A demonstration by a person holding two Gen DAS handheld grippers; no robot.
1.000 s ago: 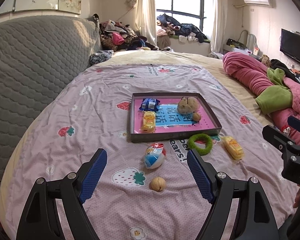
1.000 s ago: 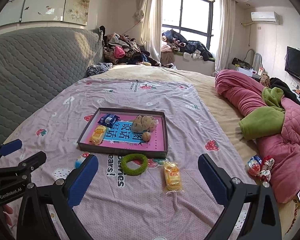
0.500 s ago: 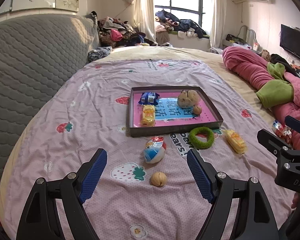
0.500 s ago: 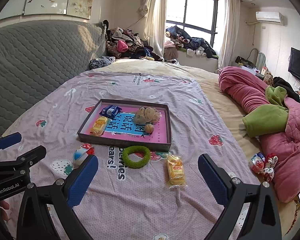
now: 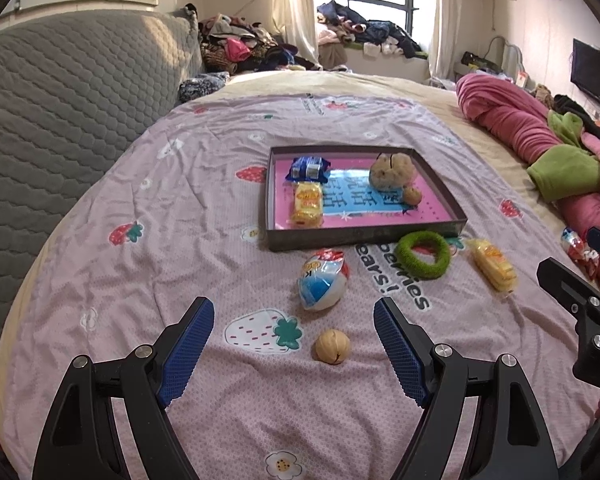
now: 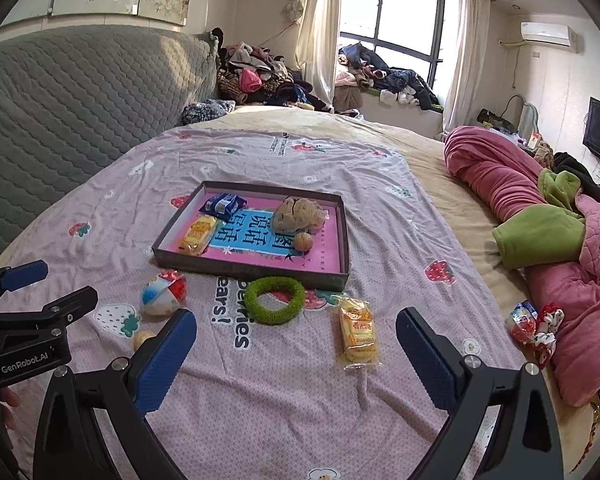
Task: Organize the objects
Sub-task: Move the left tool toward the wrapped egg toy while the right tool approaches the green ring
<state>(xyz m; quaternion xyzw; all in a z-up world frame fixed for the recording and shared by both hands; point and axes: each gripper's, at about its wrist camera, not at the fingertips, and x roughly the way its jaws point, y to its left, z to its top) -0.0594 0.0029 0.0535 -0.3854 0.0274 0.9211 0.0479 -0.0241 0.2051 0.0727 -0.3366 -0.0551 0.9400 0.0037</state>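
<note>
walnut (image 5: 332, 347) lies on the bed (image 5: 188, 208) between the spread, empty fingers of the left gripper (image 5: 294, 322), egg toy (image 5: 322, 280) just beyond, tray (image 5: 364, 236) farther. right view: right gripper (image 6: 296, 332) spread and empty, yellow snack pack (image 6: 358, 334) and green ring (image 6: 275, 300) ahead.

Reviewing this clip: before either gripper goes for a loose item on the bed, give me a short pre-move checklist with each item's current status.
1. Left gripper open with nothing between its jaws: ok.
2. Right gripper open with nothing between its jaws: ok.
3. Walnut lies free on the sheet, close ahead of the left gripper: ok.
4. Yellow snack pack lies free, ahead of the right gripper: ok.
5. Tray has bare floor for more items: ok.
6. All loose items already in the tray: not ok; the egg-shaped toy and green ring also lie outside.
</note>
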